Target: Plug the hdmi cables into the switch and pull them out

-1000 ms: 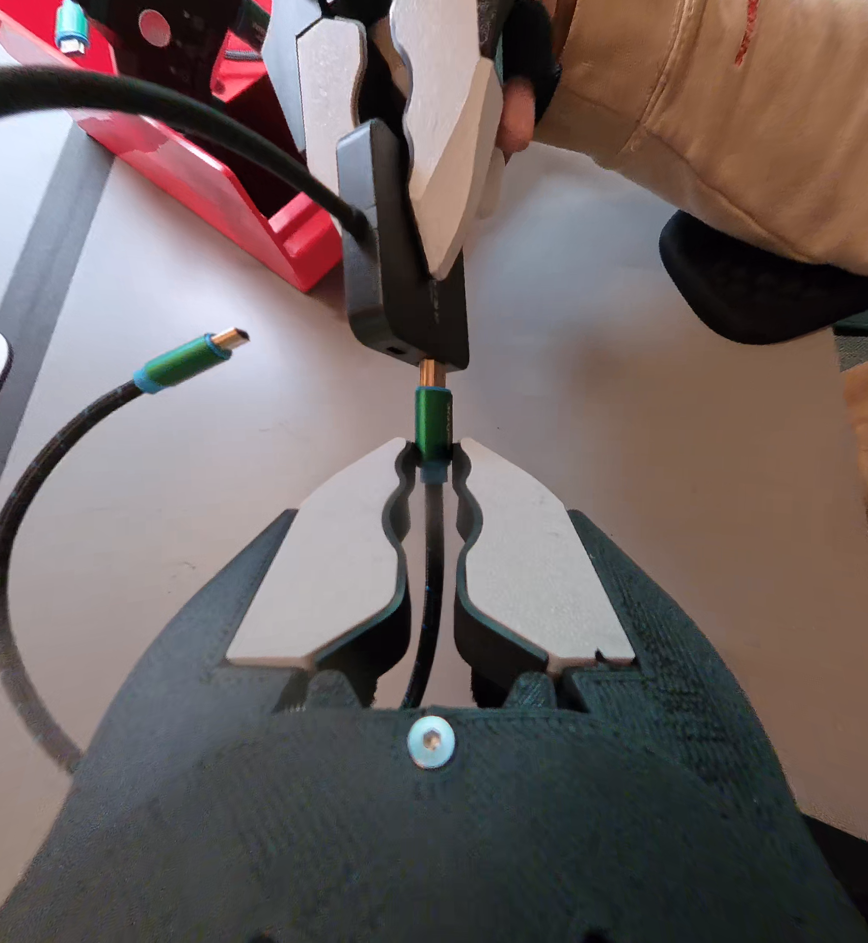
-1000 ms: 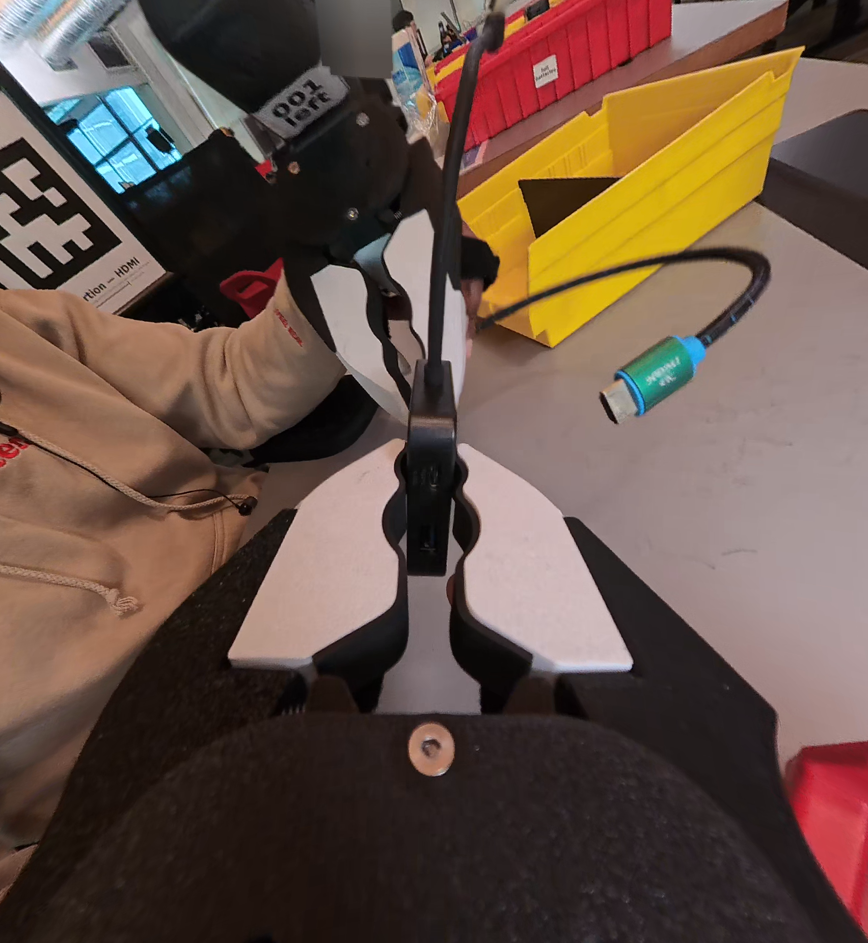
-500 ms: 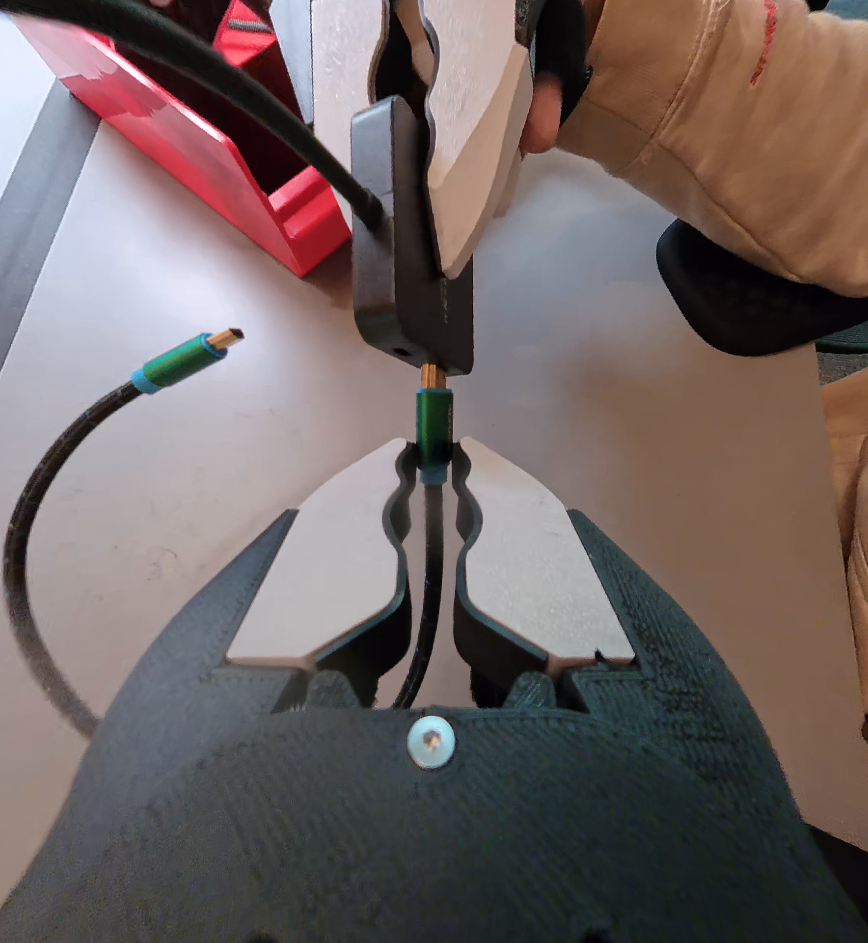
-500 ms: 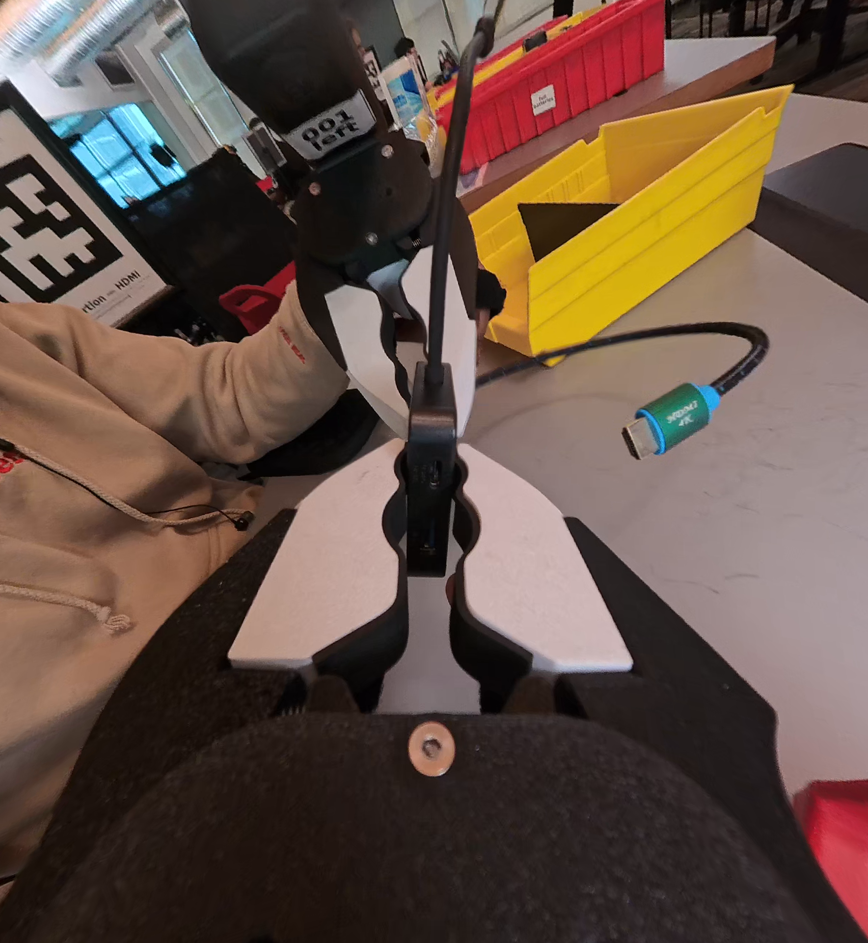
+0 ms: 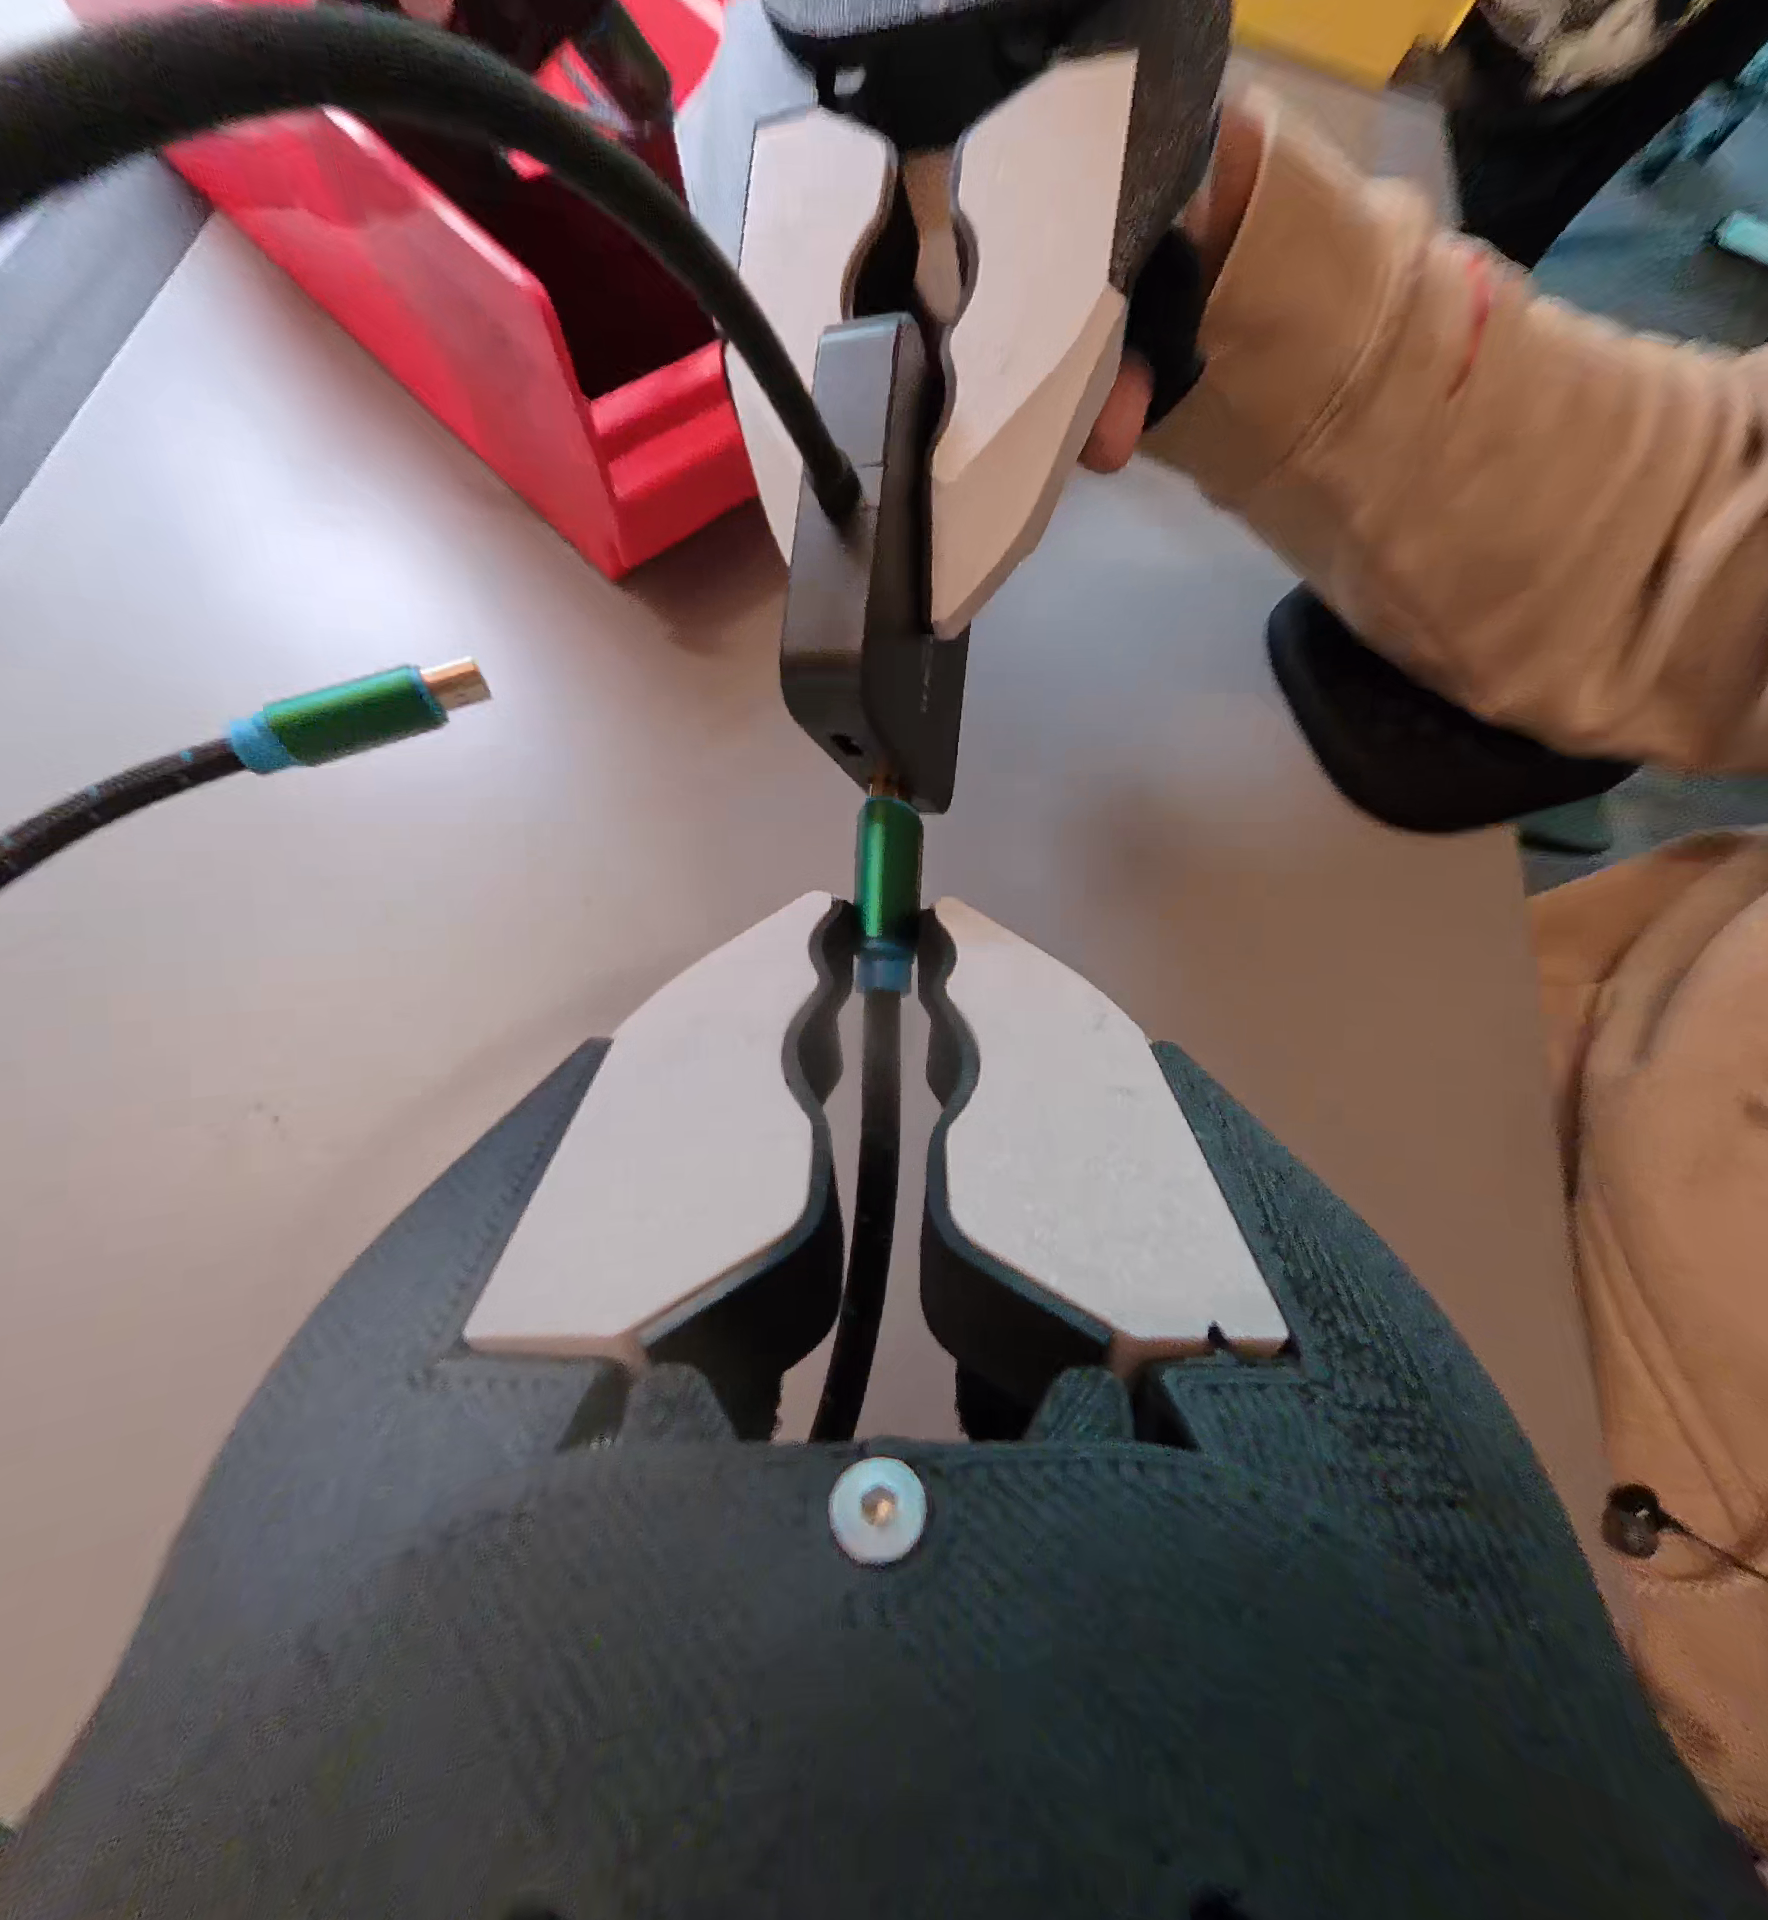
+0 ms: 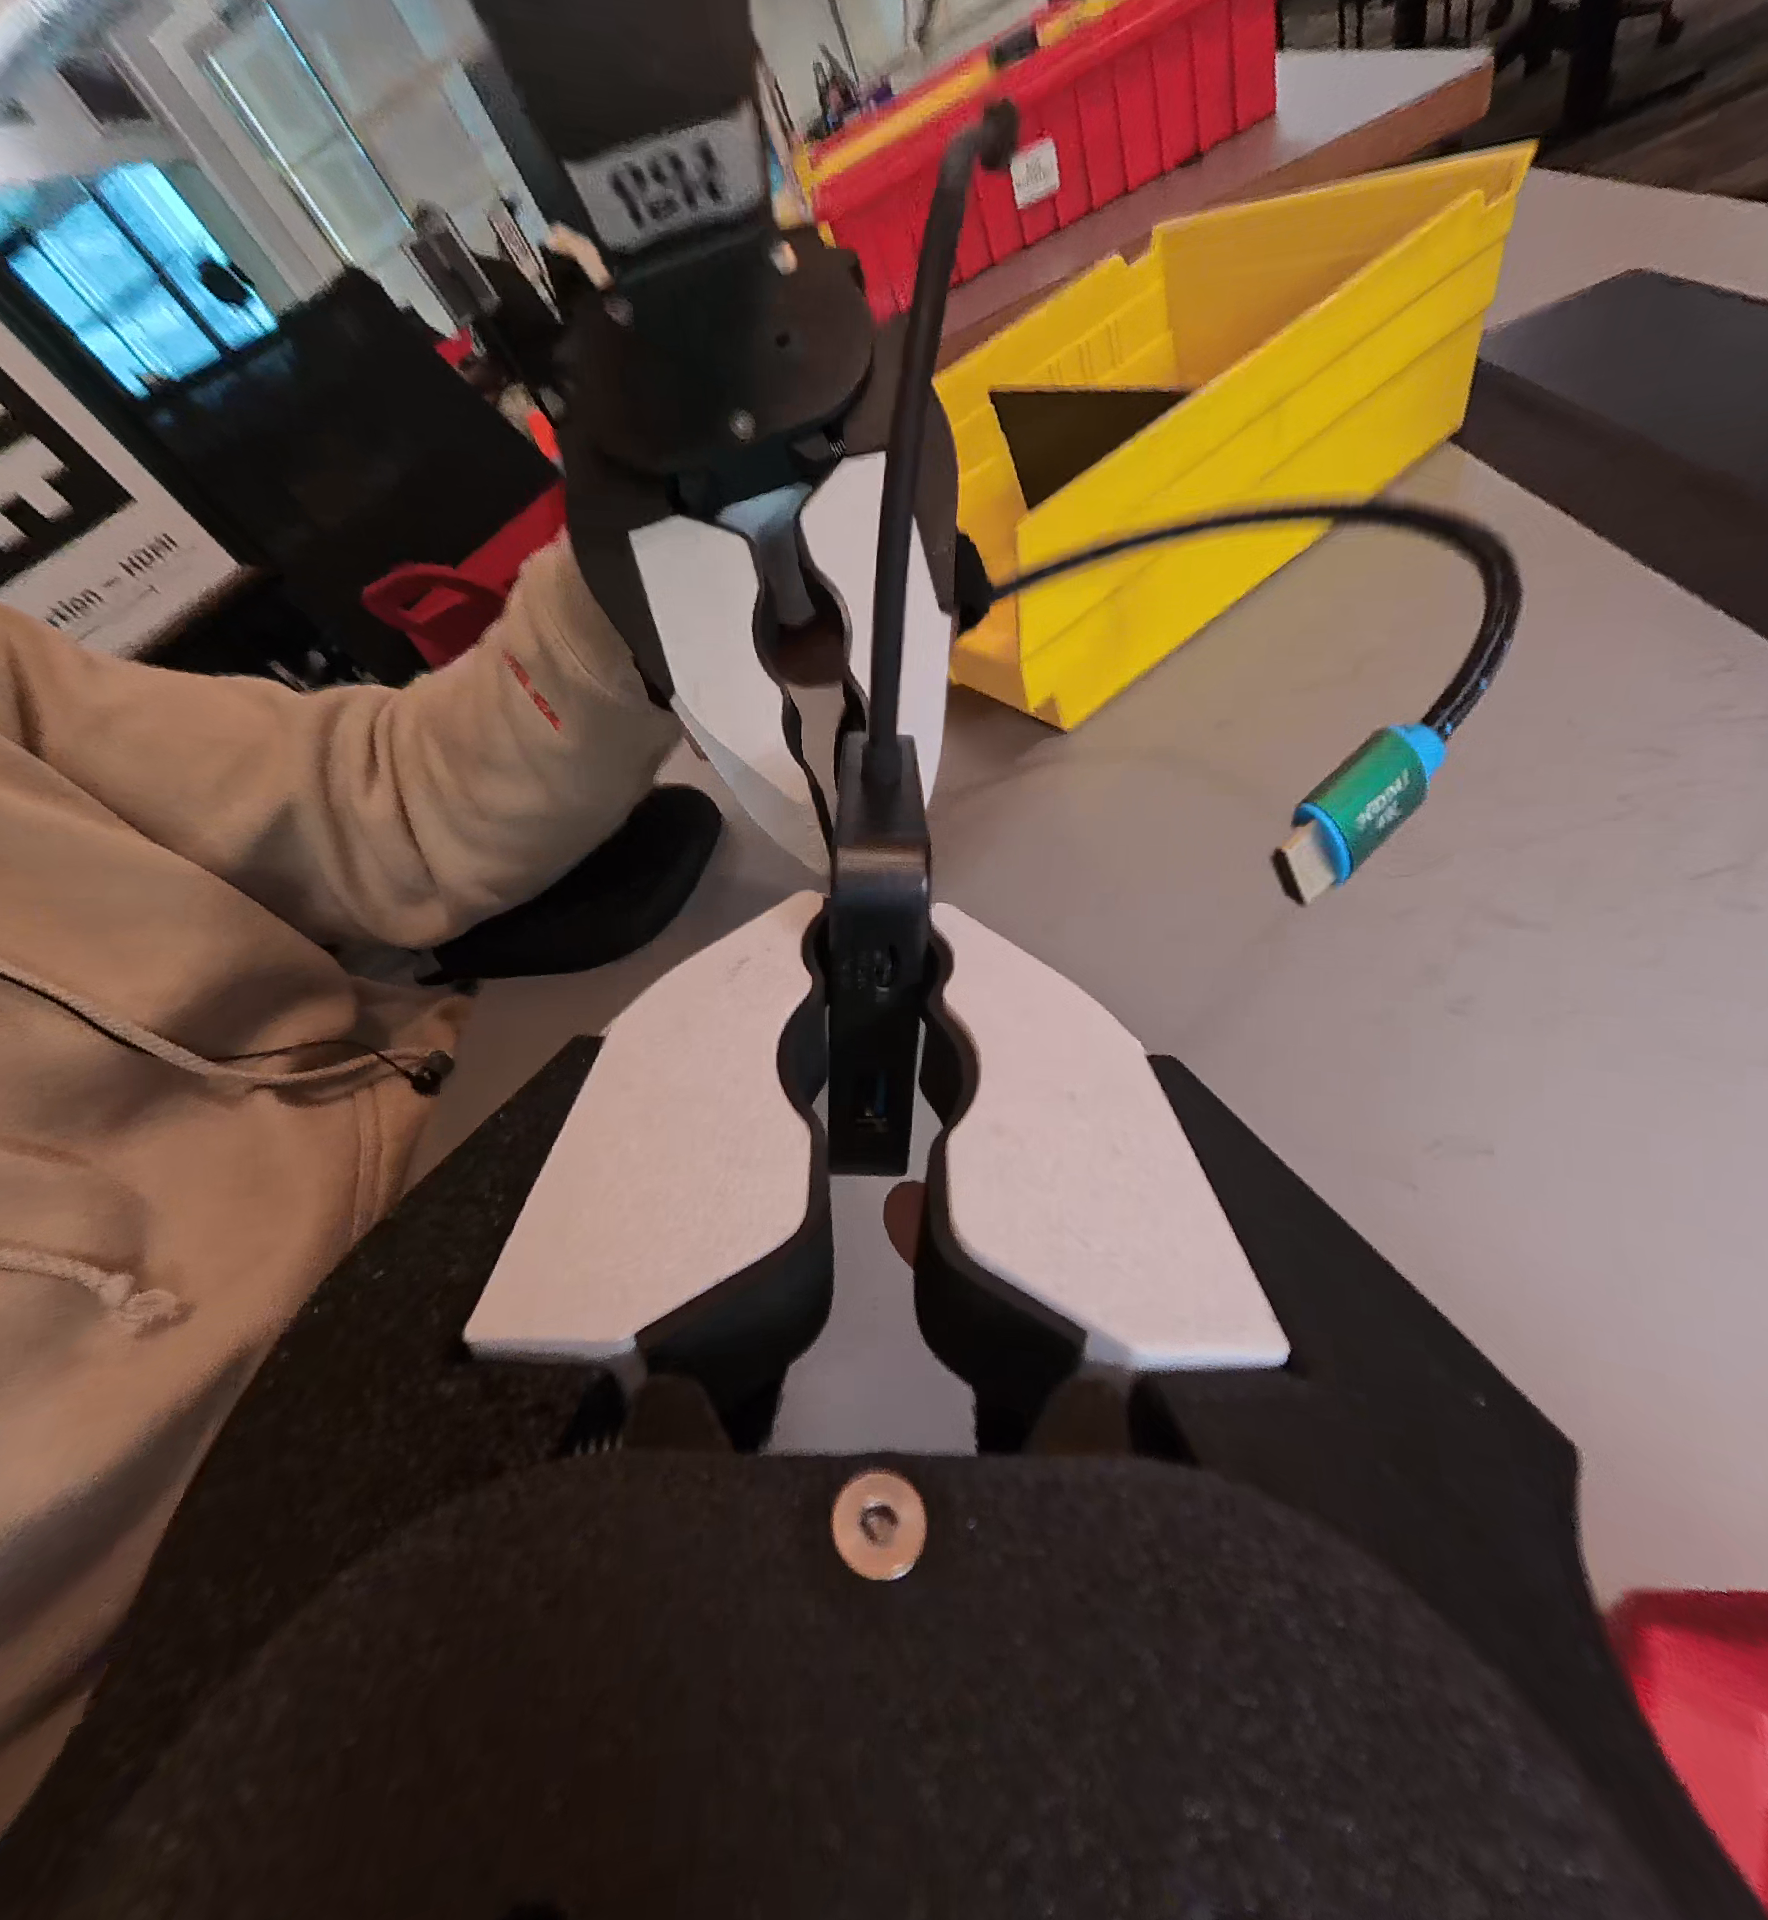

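Observation:
My left gripper is shut on the green HDMI plug of a black braided cable. The plug's gold tip sits in the bottom edge of the black switch. My right gripper is shut on that switch and holds it above the table; it also shows in the left wrist view from the far side. The switch's own thick black cable arcs up and left. The cable's other green plug hangs free in the air at left and shows in the right wrist view.
A red bin stands on the grey table behind the switch. A yellow bin stands at the back in the right wrist view, with a dark box to its right. A person's tan sleeve crosses at right. Some 5 cm of space lies between my two pairs of fingers.
The green plug has gone deeper into the switch; less of its gold tip shows. Both grippers have shifted and tilted a little, and the free plug has swung with them.

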Demonstrator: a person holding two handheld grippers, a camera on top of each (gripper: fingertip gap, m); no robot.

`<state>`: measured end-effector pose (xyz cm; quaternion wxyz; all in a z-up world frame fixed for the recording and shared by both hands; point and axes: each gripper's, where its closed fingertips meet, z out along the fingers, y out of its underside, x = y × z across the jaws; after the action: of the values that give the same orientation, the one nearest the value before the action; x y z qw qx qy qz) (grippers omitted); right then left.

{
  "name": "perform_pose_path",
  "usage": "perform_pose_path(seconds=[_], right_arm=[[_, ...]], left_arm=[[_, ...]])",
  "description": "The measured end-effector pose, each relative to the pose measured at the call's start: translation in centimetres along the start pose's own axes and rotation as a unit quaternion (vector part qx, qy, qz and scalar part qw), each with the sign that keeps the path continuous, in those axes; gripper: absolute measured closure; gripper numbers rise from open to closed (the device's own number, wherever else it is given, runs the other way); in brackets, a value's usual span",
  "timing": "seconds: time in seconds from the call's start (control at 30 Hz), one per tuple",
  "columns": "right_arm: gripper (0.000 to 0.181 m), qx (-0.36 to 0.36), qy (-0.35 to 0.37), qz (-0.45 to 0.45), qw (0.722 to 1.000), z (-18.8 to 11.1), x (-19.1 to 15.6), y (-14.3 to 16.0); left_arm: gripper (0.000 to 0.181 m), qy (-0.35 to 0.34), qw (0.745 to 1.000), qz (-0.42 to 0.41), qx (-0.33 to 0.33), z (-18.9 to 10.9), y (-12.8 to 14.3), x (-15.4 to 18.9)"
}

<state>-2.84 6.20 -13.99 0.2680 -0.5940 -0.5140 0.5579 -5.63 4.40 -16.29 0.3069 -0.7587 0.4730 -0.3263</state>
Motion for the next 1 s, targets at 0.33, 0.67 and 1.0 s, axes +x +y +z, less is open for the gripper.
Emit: perform_pose_path(seconds=[0.33,0.67,1.0], right_arm=[[0.168,0.013,0.004,-0.001,1.0,-0.3,0.0,-0.6],[0.166,0.038,-0.022,0.042,0.998,-1.0,0.1,-1.0],[0.166,0.061,-0.039,0.026,0.997,-0.3,-1.3,-2.4]], left_arm=[[0.17,0.071,0.995,-0.057,0.05,0.9,-0.5,0.4],[0.169,0.093,0.991,-0.071,0.07,0.8,-1.3,1.1],[0.169,0.114,0.983,-0.087,0.118,-1.4,-2.3,0.9]])
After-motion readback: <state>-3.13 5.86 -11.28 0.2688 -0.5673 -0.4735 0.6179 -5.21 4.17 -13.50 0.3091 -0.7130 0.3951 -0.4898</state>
